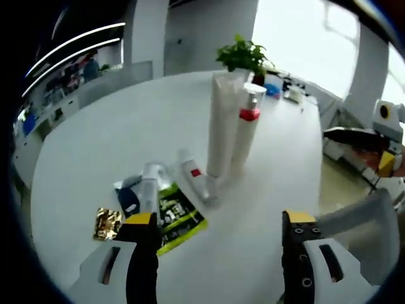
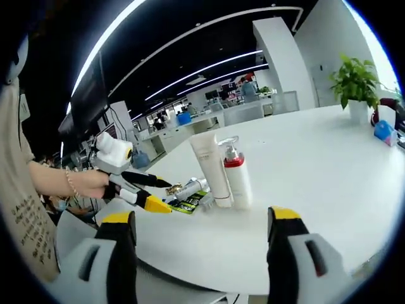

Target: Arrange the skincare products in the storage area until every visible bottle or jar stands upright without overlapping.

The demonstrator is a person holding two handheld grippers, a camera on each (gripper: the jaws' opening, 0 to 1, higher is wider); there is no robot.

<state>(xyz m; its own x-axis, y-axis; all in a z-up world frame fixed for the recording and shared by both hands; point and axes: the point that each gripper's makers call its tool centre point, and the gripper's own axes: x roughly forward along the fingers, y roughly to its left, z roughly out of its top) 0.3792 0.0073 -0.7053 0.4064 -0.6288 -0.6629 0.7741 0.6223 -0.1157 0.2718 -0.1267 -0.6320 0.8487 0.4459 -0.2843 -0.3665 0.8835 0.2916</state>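
The round white table (image 1: 126, 126) carried a tall white tube (image 1: 221, 123) standing upright. Touching it stood a white pump bottle with a red collar (image 1: 245, 130). Near the tube's foot lay a small white tube (image 1: 197, 178), a green-black sachet (image 1: 177, 215) and a gold foil packet (image 1: 107, 223).

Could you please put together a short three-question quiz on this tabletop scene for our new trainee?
1. True or false: the tall white tube and the pump bottle with the red band both stand upright, side by side.
2. Multiple choice: the small white tube with the red mark is (a) upright, (b) lying on the table, (c) held in a gripper.
3. Fill in: in the right gripper view, the left gripper comes in with its jaws ____, holding nothing.

Key: 1 true; 2 b; 3 open. The green sachet and gold sachet also lie flat, and the right gripper is open and empty.
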